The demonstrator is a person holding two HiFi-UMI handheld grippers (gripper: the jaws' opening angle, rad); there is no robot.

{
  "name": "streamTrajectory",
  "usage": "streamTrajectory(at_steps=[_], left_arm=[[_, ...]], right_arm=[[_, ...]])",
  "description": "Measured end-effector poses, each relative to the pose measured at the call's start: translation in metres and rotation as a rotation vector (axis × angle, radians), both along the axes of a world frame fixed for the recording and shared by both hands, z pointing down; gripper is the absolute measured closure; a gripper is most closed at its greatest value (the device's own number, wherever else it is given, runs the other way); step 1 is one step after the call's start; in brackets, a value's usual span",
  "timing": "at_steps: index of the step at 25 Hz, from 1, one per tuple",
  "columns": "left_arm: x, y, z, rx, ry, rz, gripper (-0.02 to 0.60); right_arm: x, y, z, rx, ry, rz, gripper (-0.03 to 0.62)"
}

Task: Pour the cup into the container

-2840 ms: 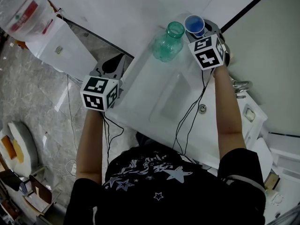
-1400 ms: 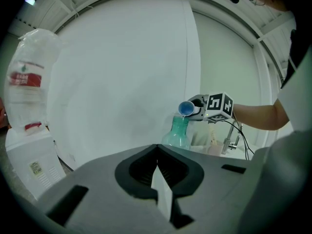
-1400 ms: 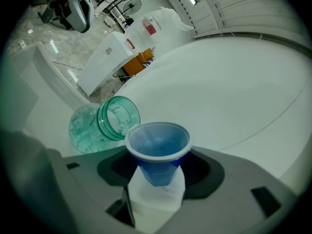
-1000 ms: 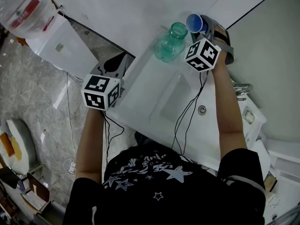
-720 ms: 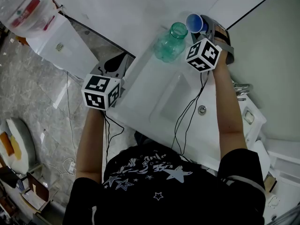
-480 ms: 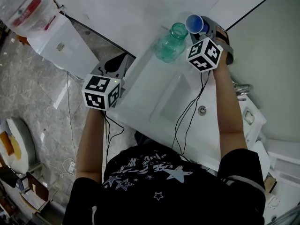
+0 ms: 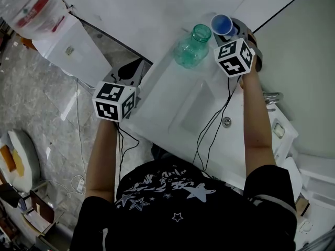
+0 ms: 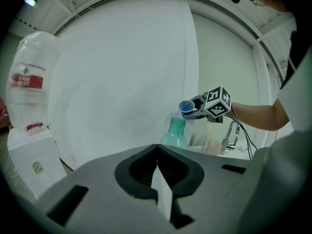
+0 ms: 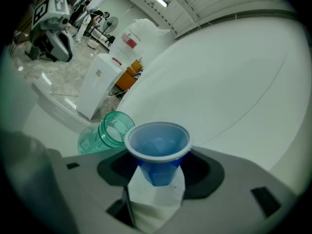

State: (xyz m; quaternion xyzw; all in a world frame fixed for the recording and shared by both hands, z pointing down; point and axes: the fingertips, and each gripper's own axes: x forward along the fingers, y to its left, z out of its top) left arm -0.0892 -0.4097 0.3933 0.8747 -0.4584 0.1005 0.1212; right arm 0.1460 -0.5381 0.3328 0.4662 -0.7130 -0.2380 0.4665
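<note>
Right gripper (image 9: 156,182) has its jaws clamped on the blue cup (image 9: 157,143), near upright, just right of the open green container (image 7: 191,46) on the table (image 7: 163,88), likely poised for tipping; left gripper (image 8: 158,177), jaws together, empty, hangs clear at near left.

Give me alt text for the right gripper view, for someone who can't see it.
The right gripper clamps a small blue cup by its lower part, the cup's open mouth toward the camera. Just behind it at left sits a green jar, mouth open, on a white counter.
</note>
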Motion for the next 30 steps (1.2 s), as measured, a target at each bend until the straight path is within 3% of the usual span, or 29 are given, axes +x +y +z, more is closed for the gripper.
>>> streamTrajectory(at_steps=[12,21,30], left_arm=[[0.001,0.027,0.002,-0.016,0.046,0.006,0.572],[-0.004,0.057,0.001,-0.019,0.061,0.013,0.572],[-0.016,0.088,0.013,-0.047,0.085,0.0,0.572]], right_arm=[[0.007,0.038,-0.005,-0.052,-0.365,0.077,0.324],[0.005,0.088,0.018,-0.085,-0.48,0.096,0.324],[-0.031,0.14,0.054,-0.167,-0.587,0.046,0.324]])
